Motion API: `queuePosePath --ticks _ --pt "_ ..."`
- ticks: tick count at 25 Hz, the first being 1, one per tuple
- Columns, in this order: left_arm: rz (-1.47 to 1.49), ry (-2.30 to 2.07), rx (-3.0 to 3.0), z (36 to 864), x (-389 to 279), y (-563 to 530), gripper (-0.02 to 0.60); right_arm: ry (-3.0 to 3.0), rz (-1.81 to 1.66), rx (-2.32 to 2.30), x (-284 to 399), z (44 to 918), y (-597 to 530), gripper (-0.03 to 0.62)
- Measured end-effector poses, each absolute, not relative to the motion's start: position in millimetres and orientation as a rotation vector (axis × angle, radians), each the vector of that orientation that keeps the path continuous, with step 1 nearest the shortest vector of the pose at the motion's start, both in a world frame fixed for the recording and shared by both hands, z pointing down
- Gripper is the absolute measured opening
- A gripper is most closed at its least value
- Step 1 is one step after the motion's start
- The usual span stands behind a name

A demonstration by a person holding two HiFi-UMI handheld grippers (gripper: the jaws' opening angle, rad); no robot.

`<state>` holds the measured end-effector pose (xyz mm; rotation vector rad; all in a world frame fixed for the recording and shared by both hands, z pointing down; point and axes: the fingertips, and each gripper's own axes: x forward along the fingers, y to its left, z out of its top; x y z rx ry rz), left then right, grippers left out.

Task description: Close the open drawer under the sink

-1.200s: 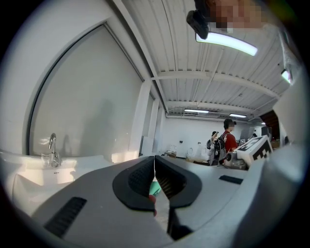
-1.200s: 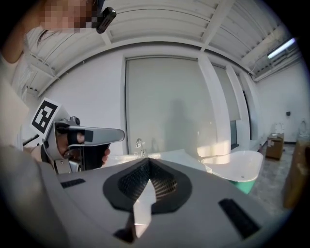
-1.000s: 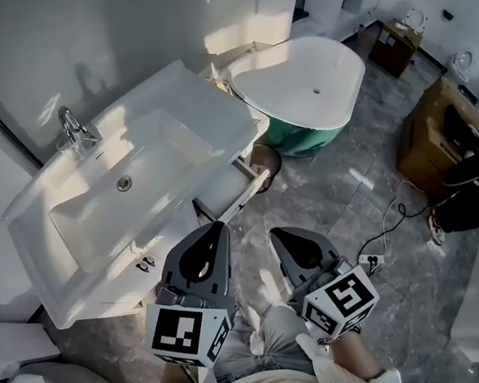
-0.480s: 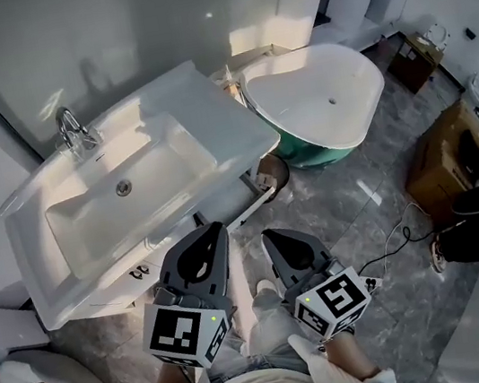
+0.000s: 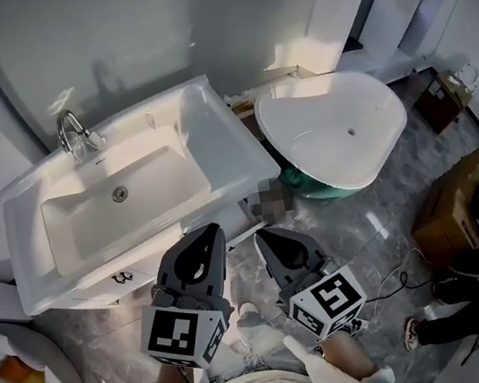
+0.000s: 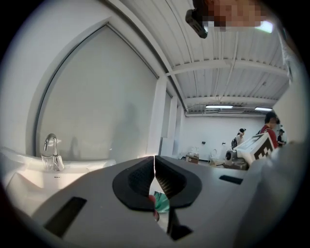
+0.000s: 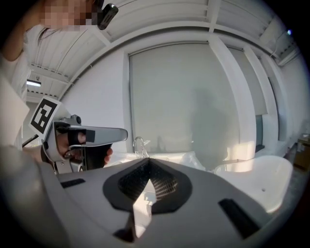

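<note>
White drawer (image 5: 101, 287) beneath sink (image 5: 212, 136)

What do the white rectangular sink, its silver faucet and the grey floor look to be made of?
White rectangular sink: glazed ceramic or a similar cast material, judging by its smooth glossy surface and soft sunlight sheen. Silver faucet: polished metal, probably chrome-plated; it gives bright mirror-like highlights. Grey floor: polished stone or marble-look tile, with pale veining and reflections.

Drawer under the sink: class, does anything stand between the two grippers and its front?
Nothing visible does. In the head view the left gripper and right gripper, both shut and empty, point at the drawer front just below the sink rim. The tub stands off to the right, out of the way.
</note>
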<state>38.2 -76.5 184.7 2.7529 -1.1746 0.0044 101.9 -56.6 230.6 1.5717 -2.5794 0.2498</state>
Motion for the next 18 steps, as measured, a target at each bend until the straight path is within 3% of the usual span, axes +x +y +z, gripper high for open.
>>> queuePosePath --ticks 18 --pt "0.090 -1.308 2.631 226.7 38.8 -82.1 0.017 -2.603 0.315 1.392 110.1 266.5 -88.5 0.009"
